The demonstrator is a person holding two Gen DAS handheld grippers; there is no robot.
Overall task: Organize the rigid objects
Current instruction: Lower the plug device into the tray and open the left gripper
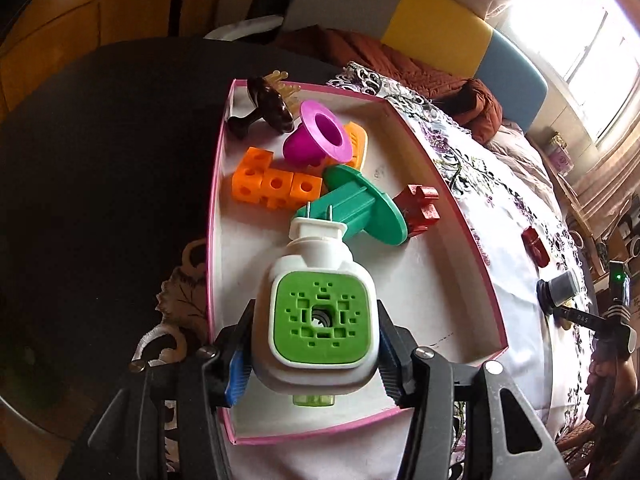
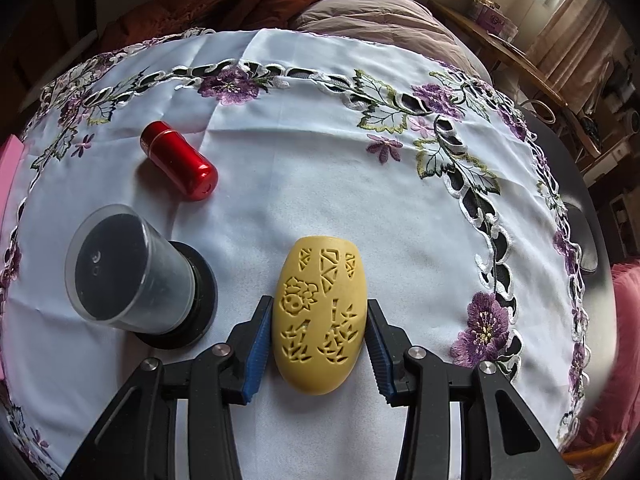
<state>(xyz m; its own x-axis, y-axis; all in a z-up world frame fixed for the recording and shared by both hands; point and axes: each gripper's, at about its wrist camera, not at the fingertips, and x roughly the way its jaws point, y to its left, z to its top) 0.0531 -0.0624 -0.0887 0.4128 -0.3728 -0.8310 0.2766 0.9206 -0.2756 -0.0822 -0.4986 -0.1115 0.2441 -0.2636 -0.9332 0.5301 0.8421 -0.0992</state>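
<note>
My left gripper (image 1: 316, 309) is shut on a white plug-in device with a green square face (image 1: 320, 320), held over the near part of a pink-rimmed white box (image 1: 472, 240). In the box's far half lie orange linked cubes (image 1: 272, 186), a magenta funnel (image 1: 316, 136), a green spool (image 1: 356, 204), a red block (image 1: 420, 208) and a dark brown brush (image 1: 268, 108). In the right wrist view my right gripper (image 2: 319, 302) is shut on a yellow carved oval (image 2: 320, 320), which rests on the white embroidered cloth (image 2: 360, 200).
A red metal capsule (image 2: 180, 166) lies on its side at the far left of the cloth. Close beside the gripper's left finger, a clear jar with dark contents (image 2: 128, 268) stands on its black lid. A brown blanket and cushions lie beyond the table's far edge.
</note>
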